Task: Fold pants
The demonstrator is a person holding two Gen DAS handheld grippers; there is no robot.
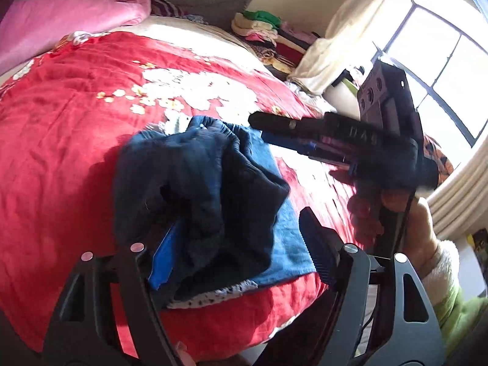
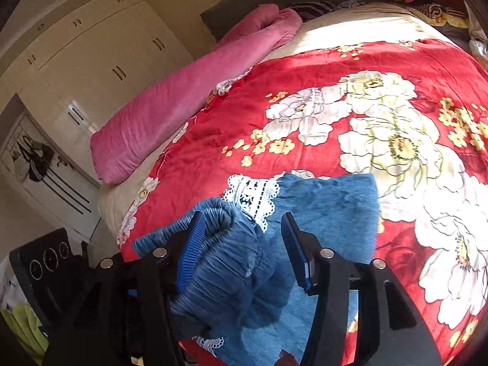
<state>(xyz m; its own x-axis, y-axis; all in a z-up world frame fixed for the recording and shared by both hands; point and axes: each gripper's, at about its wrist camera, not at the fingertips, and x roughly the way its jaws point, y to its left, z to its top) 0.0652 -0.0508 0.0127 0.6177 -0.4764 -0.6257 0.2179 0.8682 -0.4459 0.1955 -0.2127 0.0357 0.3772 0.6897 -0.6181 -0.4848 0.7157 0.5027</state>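
Blue pants with a gathered elastic waistband and a white lace trim lie bunched on a red floral blanket. My left gripper stands open; the dark bunched cloth drapes against its left pad, while the right pad is clear of it. My right gripper is open too, with the waistband resting against its left pad and a gap to the other pad. In the left wrist view the right gripper reaches in from the right, over the pants' far edge.
A folded pink quilt lies along the bed's left side. Stacked clothes sit at the far corner, by a bright window. White wardrobes stand beyond the bed. A hand in a fleecy sleeve holds the right gripper.
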